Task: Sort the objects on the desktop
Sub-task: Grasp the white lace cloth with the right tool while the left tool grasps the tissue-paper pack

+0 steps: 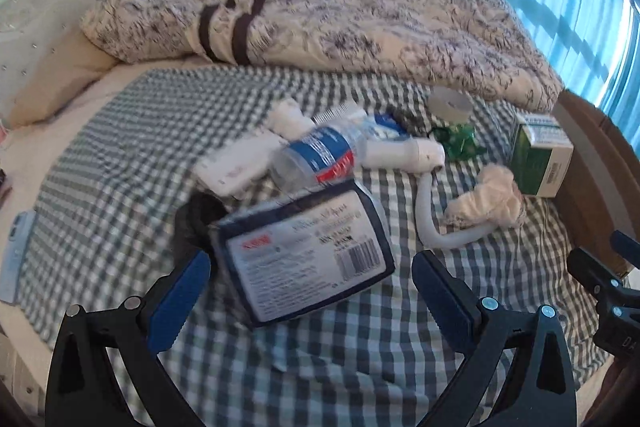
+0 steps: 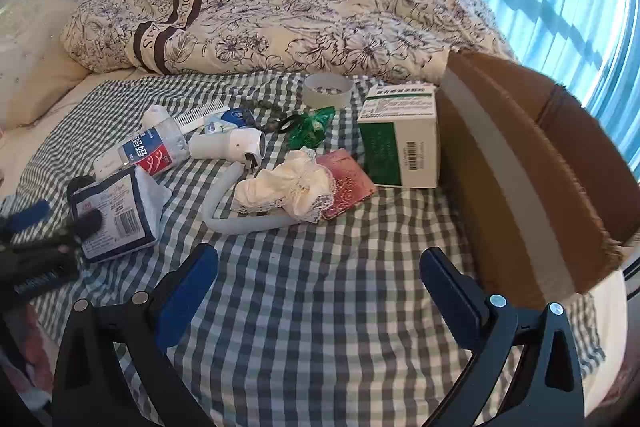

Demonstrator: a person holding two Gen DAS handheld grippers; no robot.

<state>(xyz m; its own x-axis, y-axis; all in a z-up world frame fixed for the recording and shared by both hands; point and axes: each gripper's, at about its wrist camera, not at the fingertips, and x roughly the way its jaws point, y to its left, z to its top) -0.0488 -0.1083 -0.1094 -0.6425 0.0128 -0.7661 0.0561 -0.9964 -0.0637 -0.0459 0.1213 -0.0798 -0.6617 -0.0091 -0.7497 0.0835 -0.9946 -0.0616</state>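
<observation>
While both tools (image 1: 310, 273) (image 2: 318, 273) gape wide, a glossy flat packet (image 1: 304, 251) lies on checked cloth (image 2: 320, 287).

We see a bed covered with a checked cloth (image 2: 320, 287). A flowered quilt (image 2: 280, 15) is bunched along its far side, at twelve o'clock. At the middle lie a plastic bottle (image 2: 154, 151), a white comb (image 2: 202, 117), a white device with a grey hose (image 2: 230, 147), a cream lace cloth (image 2: 288, 187) partly over a red wallet (image 2: 352, 183), and a green wrapper (image 2: 310, 127). At nine o'clock lies a dark blue packet (image 2: 114, 215). At one o'clock sit a tape roll (image 2: 328, 91) and a green-and-white box (image 2: 400, 143); at three o'clock, a cardboard box (image 2: 560, 163).
</observation>
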